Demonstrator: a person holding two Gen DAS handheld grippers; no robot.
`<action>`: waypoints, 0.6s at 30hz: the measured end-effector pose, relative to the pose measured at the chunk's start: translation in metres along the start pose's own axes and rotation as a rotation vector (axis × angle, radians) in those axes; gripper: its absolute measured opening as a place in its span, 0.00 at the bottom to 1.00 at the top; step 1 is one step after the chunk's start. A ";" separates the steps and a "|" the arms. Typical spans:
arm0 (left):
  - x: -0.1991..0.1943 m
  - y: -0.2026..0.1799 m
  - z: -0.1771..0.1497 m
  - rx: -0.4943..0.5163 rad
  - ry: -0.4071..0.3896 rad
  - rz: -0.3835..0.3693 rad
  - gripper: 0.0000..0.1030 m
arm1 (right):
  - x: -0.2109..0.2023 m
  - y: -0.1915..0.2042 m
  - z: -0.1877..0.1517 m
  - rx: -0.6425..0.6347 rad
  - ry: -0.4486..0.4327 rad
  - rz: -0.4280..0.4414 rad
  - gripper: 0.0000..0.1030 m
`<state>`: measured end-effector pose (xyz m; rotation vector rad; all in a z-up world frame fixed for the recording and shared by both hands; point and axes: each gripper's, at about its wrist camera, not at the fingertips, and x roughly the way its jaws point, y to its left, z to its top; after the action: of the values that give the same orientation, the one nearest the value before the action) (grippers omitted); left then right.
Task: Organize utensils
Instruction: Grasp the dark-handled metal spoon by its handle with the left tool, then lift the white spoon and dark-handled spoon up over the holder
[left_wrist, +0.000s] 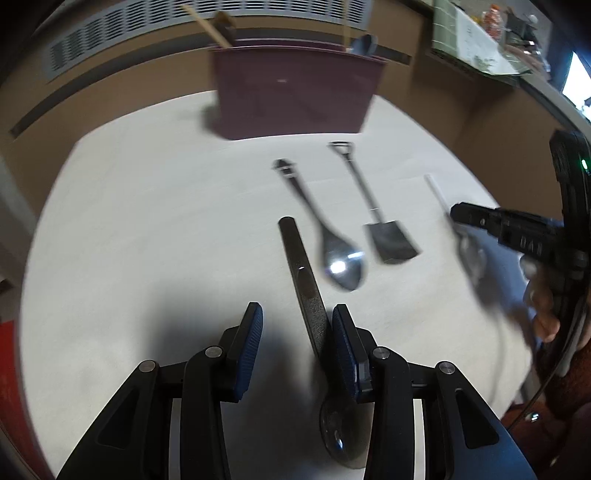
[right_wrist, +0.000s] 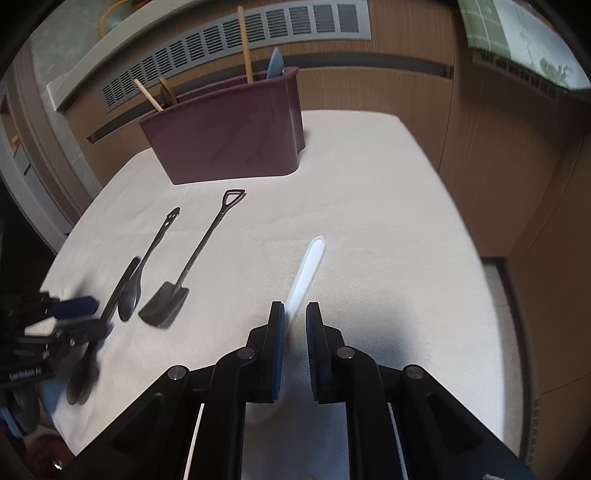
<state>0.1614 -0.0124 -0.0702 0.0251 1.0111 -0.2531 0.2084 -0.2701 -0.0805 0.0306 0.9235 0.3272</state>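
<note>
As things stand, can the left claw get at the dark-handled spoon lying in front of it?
Probably yes. The left claw is open, the dark-handled spoon already runs between its fingers, close against one pad, and nothing lies over it. The neighbouring silver spoon lies apart.

A maroon plastic utensil holder (right_wrist: 229, 136) stood at the far edge of the white cloth-covered table (right_wrist: 388, 221), with wooden sticks (right_wrist: 245, 48) in it. Before it lay, left to right, a black-handled spoon (left_wrist: 306, 291), a steel spoon (right_wrist: 142, 269), a shovel-shaped spoon (right_wrist: 192, 266) and a white plastic spoon (right_wrist: 304, 273).
</note>
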 end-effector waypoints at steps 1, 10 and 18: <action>-0.003 0.005 -0.002 -0.008 -0.005 0.016 0.39 | 0.005 0.001 0.004 0.022 0.000 0.003 0.12; -0.004 0.025 0.000 -0.095 -0.014 -0.049 0.39 | 0.023 0.034 0.018 -0.117 -0.002 -0.108 0.13; 0.011 0.012 0.019 -0.050 0.020 0.012 0.39 | 0.017 0.033 0.020 -0.124 -0.003 -0.011 0.09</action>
<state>0.1851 -0.0054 -0.0702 -0.0116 1.0368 -0.2175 0.2251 -0.2319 -0.0765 -0.0878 0.8987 0.3737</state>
